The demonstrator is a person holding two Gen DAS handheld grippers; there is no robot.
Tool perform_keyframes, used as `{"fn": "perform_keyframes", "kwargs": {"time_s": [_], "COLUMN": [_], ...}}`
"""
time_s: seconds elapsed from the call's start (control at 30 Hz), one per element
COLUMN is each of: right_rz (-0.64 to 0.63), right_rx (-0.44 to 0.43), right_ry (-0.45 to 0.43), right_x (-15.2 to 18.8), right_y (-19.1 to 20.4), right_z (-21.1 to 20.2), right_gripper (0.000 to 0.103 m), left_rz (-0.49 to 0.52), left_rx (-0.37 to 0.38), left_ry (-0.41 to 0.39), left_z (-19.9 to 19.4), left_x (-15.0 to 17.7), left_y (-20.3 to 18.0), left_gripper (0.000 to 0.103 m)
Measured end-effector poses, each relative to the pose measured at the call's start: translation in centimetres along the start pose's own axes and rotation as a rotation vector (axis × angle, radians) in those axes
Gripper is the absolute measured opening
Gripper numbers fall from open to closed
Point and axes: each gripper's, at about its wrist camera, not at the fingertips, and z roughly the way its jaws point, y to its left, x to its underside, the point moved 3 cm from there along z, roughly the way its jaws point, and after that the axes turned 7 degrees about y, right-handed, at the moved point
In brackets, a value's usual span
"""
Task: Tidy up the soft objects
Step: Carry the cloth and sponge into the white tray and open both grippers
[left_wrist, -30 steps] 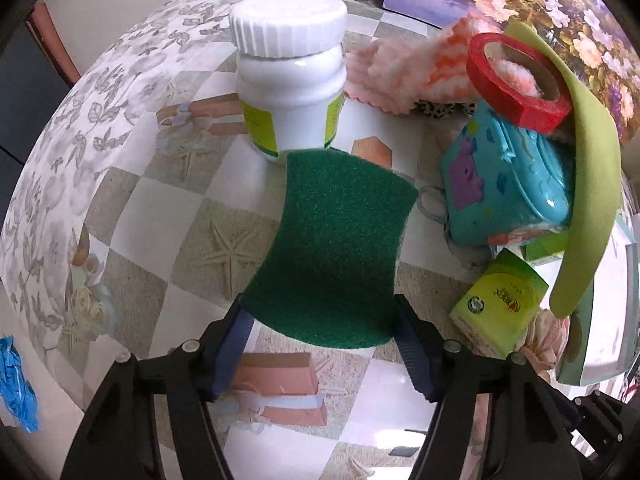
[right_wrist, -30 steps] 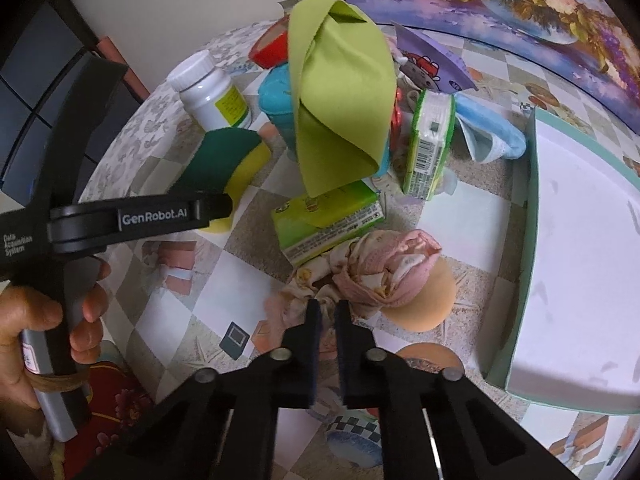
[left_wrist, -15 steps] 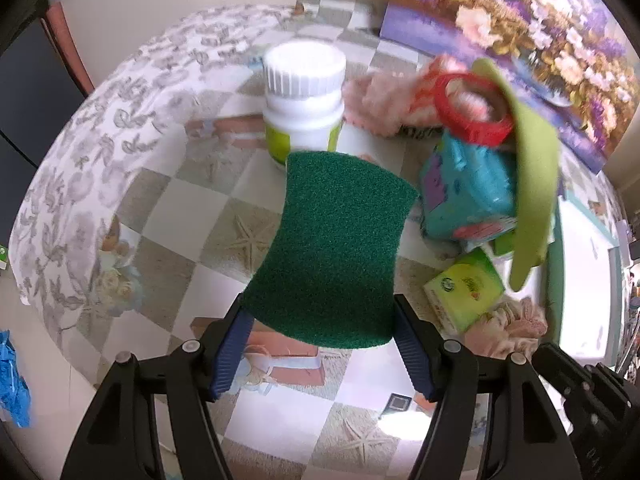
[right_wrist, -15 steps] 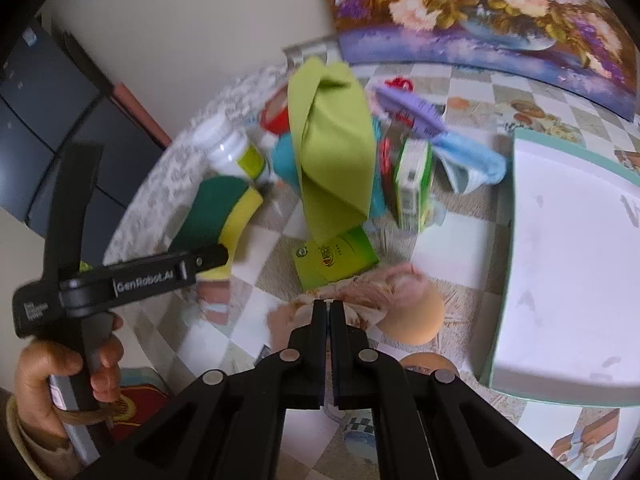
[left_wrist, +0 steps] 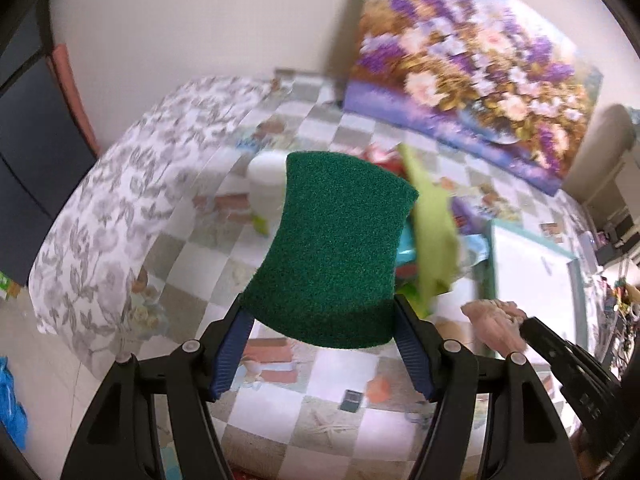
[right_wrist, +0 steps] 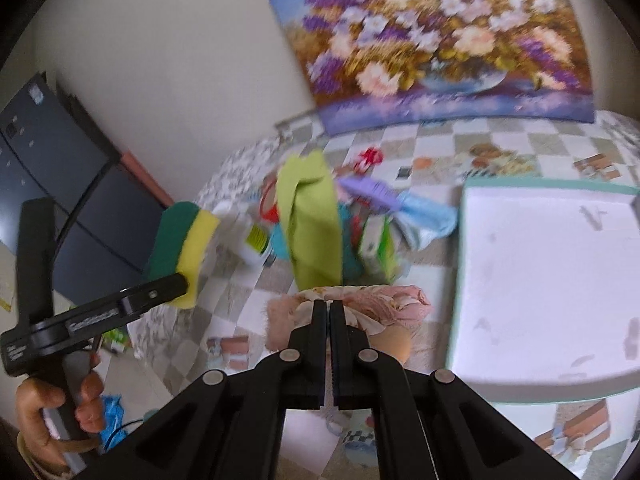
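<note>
Checkered tablecloth (right_wrist: 436, 148) covers the table, with a floral painting (right_wrist: 440, 40) leaning on the wall behind. Left gripper (left_wrist: 324, 332) clamps a green-and-yellow sponge (left_wrist: 336, 248) between its pads, lifted clear of the table. Right gripper (right_wrist: 329, 312), fingers pressed nearly together, pinches a pink floral fabric bundle (right_wrist: 360, 304), also raised. White tray (right_wrist: 540, 276) with a teal rim lies at the right and shows nothing inside. Between them sits a pile: a lime-green cloth (right_wrist: 312, 224), a light-blue cloth (right_wrist: 428, 220), a white bottle (right_wrist: 252, 240) and small packets. Judged progress: early; two soft items are in hand, none placed, and the cloths in the pile remain.
</note>
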Motion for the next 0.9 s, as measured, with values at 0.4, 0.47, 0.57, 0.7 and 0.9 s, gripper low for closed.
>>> {"fn": "perform_keyframes", "kwargs": {"time_s": [0.4, 0.47, 0.57, 0.7, 0.9], "right_rz": [0.094, 0.12, 0.165, 0.213, 0.295], "right_rx": [0.273, 0.305, 0.364, 0.415, 0.525], "right_ry": [-0.146, -0.159, -0.174, -0.188, -0.192], "right_x": [-2.2, -2.3, -2.5, -2.4, -2.1], "right_y": [-5.5, -6.6, -8.5, -10.6, -14.3], "right_z": [-4.0, -4.5, -5.2, -6.1, -7.4], "right_gripper": [0.002, 0.002, 0.002, 0.002, 0.002], "left_rz": [0.181, 0.203, 0.243, 0.277, 0.296], "left_rx": [0.013, 0.02, 0.024, 0.036, 0.078], "left_ry": [-0.064, -0.066, -0.059, -0.046, 0.021], "left_z": [-3.2, -3.0, -2.5, -1.4, 2.1], "left_x": [-3.2, -3.4, -3.7, -3.7, -2.7], "left_y": [-10.4, -11.9, -14.4, -17.2, -21.0], "left_gripper": [0.07, 0.07, 0.07, 0.07, 0.07]}}
